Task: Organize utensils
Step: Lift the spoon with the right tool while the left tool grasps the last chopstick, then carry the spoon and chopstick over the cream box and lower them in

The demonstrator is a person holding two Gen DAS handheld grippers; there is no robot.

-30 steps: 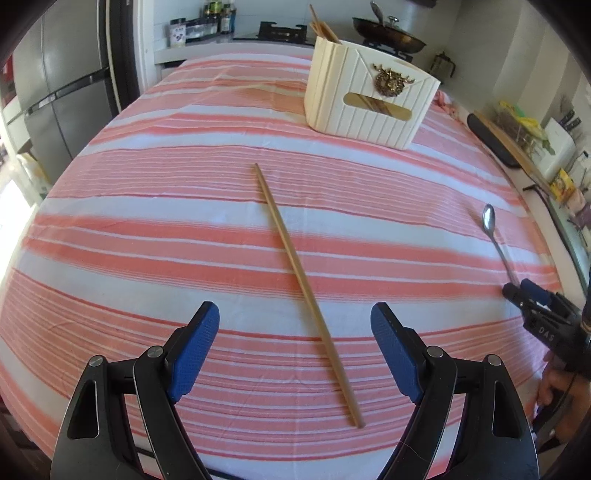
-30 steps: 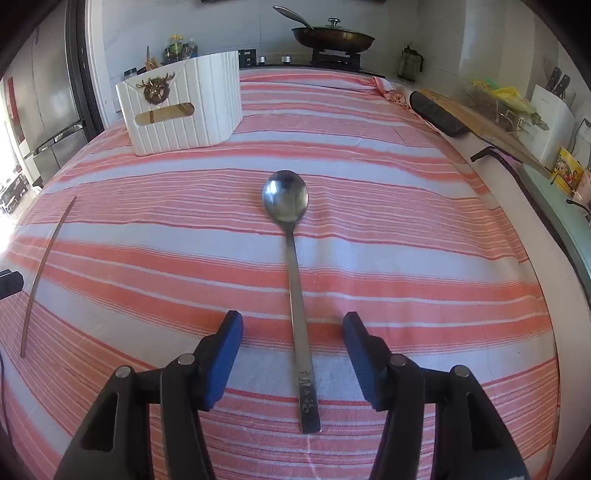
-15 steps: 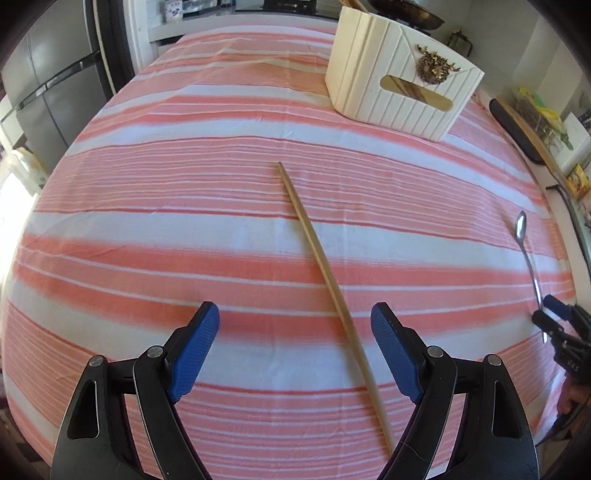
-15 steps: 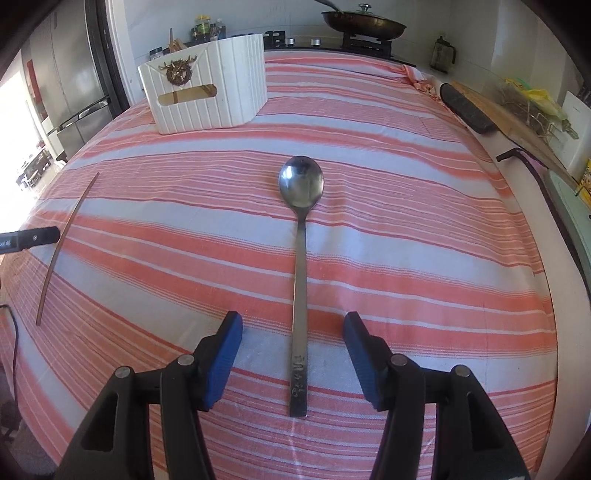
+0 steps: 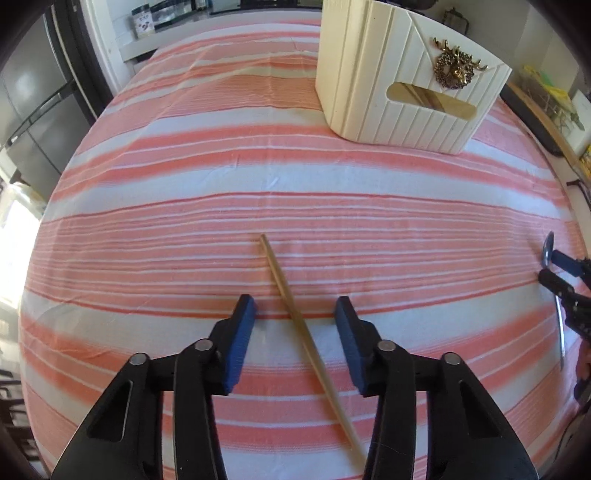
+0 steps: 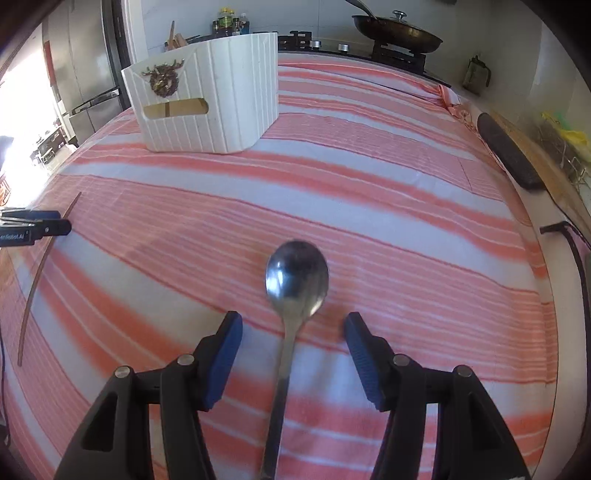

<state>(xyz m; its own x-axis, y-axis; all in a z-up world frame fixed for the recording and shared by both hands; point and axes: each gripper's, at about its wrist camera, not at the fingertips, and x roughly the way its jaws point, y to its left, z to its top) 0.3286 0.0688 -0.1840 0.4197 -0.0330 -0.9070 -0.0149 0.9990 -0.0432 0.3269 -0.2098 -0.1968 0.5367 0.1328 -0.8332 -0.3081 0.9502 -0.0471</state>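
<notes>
— Straddling the chopstick (image 5: 295,321), the left tongs (image 5: 293,317) gape wide, touching nothing?
— Yes. The right tongs (image 6: 291,332) spread likewise around the spoon (image 6: 295,284). Both lie on the striped worktop (image 5: 184,184); a white holder (image 5: 406,85) stands beyond, a stove pan (image 6: 399,31) behind.

Thin wooden chopstick (image 5: 295,315), flat on striped cloth, lying diagonally, far tip leaning left. Steel spoon (image 6: 293,295) to the right, well apart, flat, bowl up and pointing far. Cream ribbed holder box (image 5: 402,77) upright at far side, wooden utensils inside, seen through handle slot.
</notes>
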